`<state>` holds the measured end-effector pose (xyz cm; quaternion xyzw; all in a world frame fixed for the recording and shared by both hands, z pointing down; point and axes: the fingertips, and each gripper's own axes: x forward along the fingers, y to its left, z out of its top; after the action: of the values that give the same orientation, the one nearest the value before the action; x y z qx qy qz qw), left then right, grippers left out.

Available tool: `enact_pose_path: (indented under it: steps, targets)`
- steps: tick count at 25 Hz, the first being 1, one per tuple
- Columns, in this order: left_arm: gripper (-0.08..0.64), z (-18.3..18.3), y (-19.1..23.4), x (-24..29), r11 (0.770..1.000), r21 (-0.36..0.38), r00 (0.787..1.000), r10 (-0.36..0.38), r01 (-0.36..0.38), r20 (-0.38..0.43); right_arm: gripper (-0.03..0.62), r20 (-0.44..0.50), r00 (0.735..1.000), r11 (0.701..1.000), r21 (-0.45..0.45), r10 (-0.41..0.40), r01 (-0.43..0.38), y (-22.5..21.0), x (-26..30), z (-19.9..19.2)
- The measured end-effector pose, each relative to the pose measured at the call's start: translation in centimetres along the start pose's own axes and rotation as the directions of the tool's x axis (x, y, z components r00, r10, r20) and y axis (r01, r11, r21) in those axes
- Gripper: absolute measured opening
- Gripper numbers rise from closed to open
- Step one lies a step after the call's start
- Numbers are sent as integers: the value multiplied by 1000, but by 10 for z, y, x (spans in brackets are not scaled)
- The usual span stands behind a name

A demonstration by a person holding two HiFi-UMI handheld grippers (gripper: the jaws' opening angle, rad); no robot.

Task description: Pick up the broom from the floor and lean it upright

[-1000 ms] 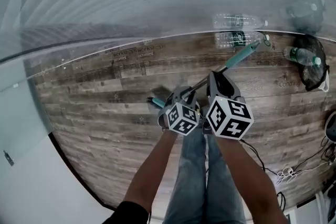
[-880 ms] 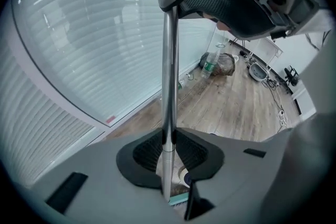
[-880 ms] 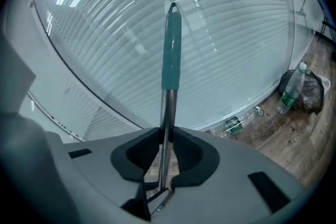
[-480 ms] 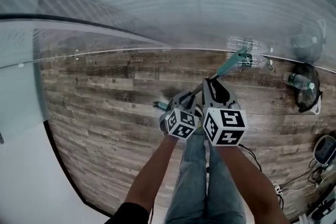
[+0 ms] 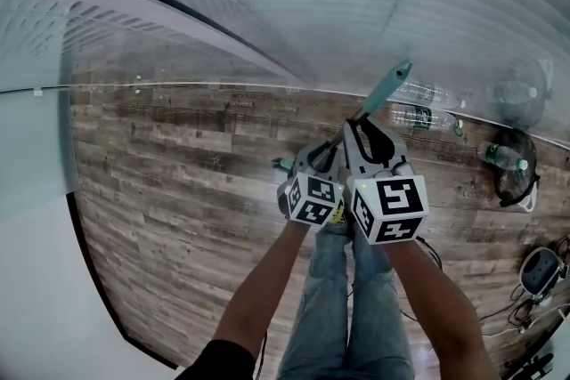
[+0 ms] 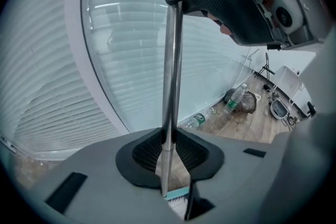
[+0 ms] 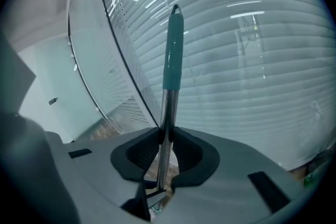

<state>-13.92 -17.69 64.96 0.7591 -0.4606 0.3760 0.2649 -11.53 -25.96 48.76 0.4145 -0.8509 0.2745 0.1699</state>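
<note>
Broom (image 5: 385, 89) handle now stands much steeper than 1 second ago. Then its teal grip pointed low toward 2 o'clock, over the wooden floor (image 5: 178, 165) near the bottles (image 5: 419, 116). Now the grip tip sits higher in the head view, toward 1 o'clock, against the slatted window wall (image 5: 294, 4). Both grippers have come up with it, so I judge the pick-up done and the raise toward upright under way. The lean against something is still to come.

Left gripper (image 5: 319, 159) is part closed, with its 2 dark pads pinching the metal shaft low down. In the left gripper view the shaft (image 6: 171, 71) runs straight up from between the jaws toward 12 o'clock. The teal brush head (image 6: 176, 194) peeks out just below them at 6 o'clock.

Right gripper (image 5: 367, 134) is clamped on the same shaft a little higher, just beside the left one at its 2 o'clock. In the right gripper view the shaft rises from the pinched pads to the teal grip (image 7: 173, 55) at 12 o'clock.

In the head view the brush end (image 5: 281, 163) pokes out at 9 o'clock of the left gripper. Whether it has cleared the floor I cannot tell.
</note>
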Motion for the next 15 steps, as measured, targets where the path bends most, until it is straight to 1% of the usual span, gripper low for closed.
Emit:
enact_pose_path:
  steps: [2, 4, 6, 8, 9, 11, 15]
  targets:
    - [89, 6, 5, -1, 1000, -11, 1000, 5, -5, 26, 87, 7, 1000, 998, -61, 27, -27, 10, 2, 7]
    - [89, 8, 9, -3, 999, -50, 999, 13, -10, 51, 86, 7, 998, 987, -149, 70, -68, 29, 3, 11]
    - [89, 8, 11, -5, 995, -101, 997, 20, -13, 71, 86, -2, 993, 962, -250, 116, -113, 50, 3, 12]
    - [89, 5, 13, -1, 989, -144, 997, 28, -16, 78, 86, -15, 988, 932, -331, 154, -150, 63, 8, 10]
    - [89, 5, 14, 2, 987, -162, 996, 28, -15, 80, 86, -22, 986, 921, -355, 166, -163, 65, 12, 8]
    - [89, 2, 18, 7, 981, -193, 996, 25, -9, 84, 86, -34, 983, 909, -376, 181, -181, 69, 22, 6]
    - [89, -1, 35, 11, 979, -206, 996, 31, -12, 89, 86, -41, 977, 895, -394, 208, -207, 76, 43, 7]
